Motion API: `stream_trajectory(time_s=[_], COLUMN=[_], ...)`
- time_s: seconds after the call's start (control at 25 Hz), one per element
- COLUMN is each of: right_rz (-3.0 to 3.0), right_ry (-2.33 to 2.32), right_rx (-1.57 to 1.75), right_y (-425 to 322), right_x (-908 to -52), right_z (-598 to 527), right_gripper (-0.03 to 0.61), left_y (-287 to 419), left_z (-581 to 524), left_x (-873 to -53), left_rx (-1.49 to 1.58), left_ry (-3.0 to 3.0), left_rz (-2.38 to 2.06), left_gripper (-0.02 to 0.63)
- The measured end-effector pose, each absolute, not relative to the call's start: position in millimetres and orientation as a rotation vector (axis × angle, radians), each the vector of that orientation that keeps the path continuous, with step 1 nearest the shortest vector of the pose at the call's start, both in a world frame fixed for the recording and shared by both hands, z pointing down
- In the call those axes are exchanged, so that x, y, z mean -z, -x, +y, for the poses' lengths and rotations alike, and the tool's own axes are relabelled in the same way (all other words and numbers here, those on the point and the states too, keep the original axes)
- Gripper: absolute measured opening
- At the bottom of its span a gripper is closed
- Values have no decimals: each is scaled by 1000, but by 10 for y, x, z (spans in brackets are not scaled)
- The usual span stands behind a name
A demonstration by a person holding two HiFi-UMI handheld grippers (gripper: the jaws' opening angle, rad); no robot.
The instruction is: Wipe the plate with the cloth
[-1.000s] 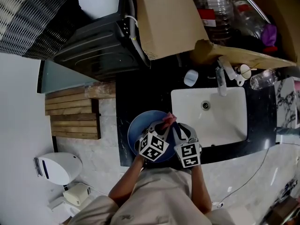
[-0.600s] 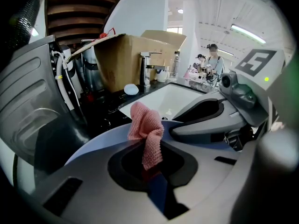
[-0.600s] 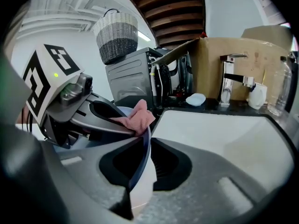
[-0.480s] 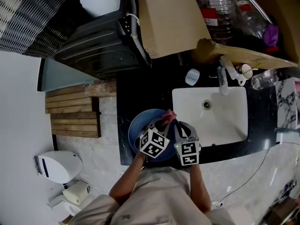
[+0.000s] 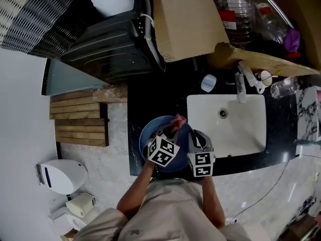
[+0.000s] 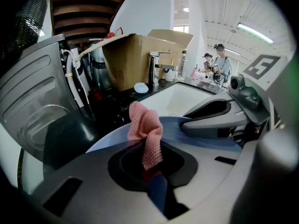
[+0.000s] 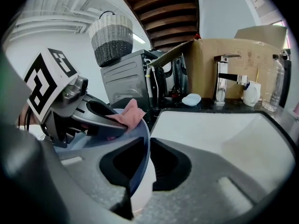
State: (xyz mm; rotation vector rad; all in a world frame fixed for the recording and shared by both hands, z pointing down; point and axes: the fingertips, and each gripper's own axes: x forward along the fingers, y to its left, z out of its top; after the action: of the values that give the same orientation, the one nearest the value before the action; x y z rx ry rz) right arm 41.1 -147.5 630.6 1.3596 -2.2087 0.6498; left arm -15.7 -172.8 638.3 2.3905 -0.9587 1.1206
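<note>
In the head view a blue plate (image 5: 150, 137) is held above the black counter, just left of the white sink. My right gripper (image 5: 191, 140) is shut on the plate's right rim. In the right gripper view the plate's edge (image 7: 144, 143) runs upright between the jaws. My left gripper (image 5: 172, 128) is shut on a pink cloth (image 5: 178, 119). The cloth (image 6: 145, 130) hangs against the plate's blue face (image 6: 196, 134) near its far rim. From the right gripper view, the cloth (image 7: 127, 114) shows under the left gripper's fingers (image 7: 93, 113).
A white sink (image 5: 251, 134) with a chrome tap (image 5: 239, 84) lies to the right. A cardboard box (image 5: 188, 19), a black appliance (image 5: 105, 44) and bottles (image 5: 235, 9) stand behind. A small white dish (image 5: 208, 82) sits on the counter. Wooden slats (image 5: 80, 124) lie to the left.
My left gripper has slid the pink cloth a little further across the plate toward its far rim. The right gripper keeps its hold on the plate.
</note>
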Motion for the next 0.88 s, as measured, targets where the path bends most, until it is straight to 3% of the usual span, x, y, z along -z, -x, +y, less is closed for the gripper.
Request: stream_trajectory(time_s=[0.88], right_rz=[-2208], right_ry=[-1366], right_rx=[-648], right_y=[-407], right_x=[-6296], right_z=[-1460], right_gripper=[51], left_y=[700], left_z=[-1787], left_x=[-6385], left_rx=[-1221], left_ry=[-2218], left_rz=[-1112], left_gripper=[34])
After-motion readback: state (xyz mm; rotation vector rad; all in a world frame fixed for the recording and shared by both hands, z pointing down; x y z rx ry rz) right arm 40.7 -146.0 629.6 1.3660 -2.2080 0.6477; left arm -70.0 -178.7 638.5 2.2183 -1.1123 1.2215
